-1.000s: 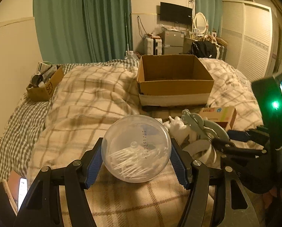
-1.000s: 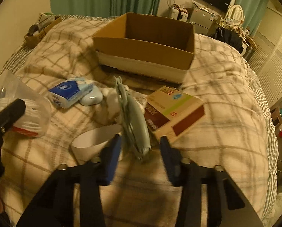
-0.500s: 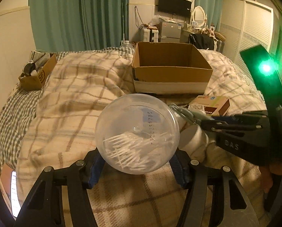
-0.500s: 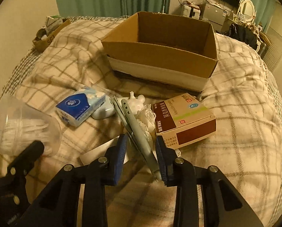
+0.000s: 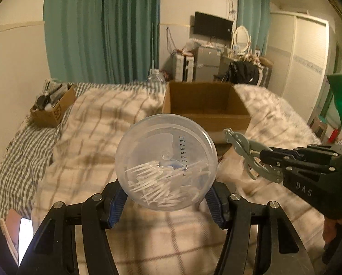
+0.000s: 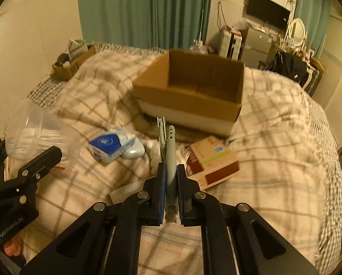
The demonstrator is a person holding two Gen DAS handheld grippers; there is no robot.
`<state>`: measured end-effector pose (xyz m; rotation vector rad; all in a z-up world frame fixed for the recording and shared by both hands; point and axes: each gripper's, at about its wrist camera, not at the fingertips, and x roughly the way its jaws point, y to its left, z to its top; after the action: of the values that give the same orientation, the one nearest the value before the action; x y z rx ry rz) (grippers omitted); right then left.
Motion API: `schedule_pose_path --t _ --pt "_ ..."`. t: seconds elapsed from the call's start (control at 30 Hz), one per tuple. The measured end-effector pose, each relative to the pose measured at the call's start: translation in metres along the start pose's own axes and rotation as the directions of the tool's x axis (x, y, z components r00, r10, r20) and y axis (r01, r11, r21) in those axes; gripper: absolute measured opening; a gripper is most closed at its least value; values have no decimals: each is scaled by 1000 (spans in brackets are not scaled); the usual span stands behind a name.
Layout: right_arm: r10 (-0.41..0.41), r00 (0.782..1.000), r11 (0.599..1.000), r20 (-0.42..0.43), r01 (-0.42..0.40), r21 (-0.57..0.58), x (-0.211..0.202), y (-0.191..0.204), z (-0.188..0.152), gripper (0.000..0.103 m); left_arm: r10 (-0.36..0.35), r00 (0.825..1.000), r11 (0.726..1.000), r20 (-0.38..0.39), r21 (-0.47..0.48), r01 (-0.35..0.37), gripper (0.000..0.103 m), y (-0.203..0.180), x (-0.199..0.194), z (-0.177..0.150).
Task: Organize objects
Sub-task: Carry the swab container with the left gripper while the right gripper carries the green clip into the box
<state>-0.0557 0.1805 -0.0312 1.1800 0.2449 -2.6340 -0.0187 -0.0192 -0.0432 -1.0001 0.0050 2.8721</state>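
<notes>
Both loads hang above the bed, short of the cardboard box (image 6: 189, 91). The left hand-held gripper (image 5: 166, 197) clamps a clear tub of floss picks (image 5: 166, 168); the right hand-held gripper (image 6: 170, 192) pinches a grey-green hole punch (image 6: 169, 151). The round tub could slip out if tilted.

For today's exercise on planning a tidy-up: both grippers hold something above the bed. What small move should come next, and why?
Probably carry the grey-green tool forward over the open cardboard box and release it. The right gripper is shut on it, lifted off the blanket, and the box lies straight ahead. The left gripper holds the clear tub, which could follow.
</notes>
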Motion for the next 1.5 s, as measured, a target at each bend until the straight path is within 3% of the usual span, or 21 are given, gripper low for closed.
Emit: schedule_pose_path --t 0.23,0.37,0.67,0.87,1.1,1.3,1.43,1.5 --pt "-40 993 999 111 44 -31 -37 -16 51 8 -113 993 994 28 -8 113 62 -11 7 67" --pt "-68 984 997 165 74 -31 -44 -31 95 8 -102 993 994 60 31 100 62 -22 24 111" --pt "-107 981 994 163 110 -8 5 -66 175 8 -153 987 988 58 40 151 62 -37 108 177" --pt "-92 992 996 82 92 2 76 -83 188 8 -156 988 986 13 65 155 62 -43 173 174" --pt "-51 999 998 9 51 41 138 -103 164 8 -153 985 985 -76 73 158 63 -43 226 149" --pt "-37 999 997 40 34 70 133 -110 163 10 -184 975 982 -127 15 188 68 -36 233 143" --pt "-62 995 995 82 55 78 104 -113 168 35 -156 984 987 -89 34 159 87 -34 208 146" --pt "-77 992 994 101 69 80 83 -111 170 35 -145 987 987 -75 52 149 92 -33 188 147"
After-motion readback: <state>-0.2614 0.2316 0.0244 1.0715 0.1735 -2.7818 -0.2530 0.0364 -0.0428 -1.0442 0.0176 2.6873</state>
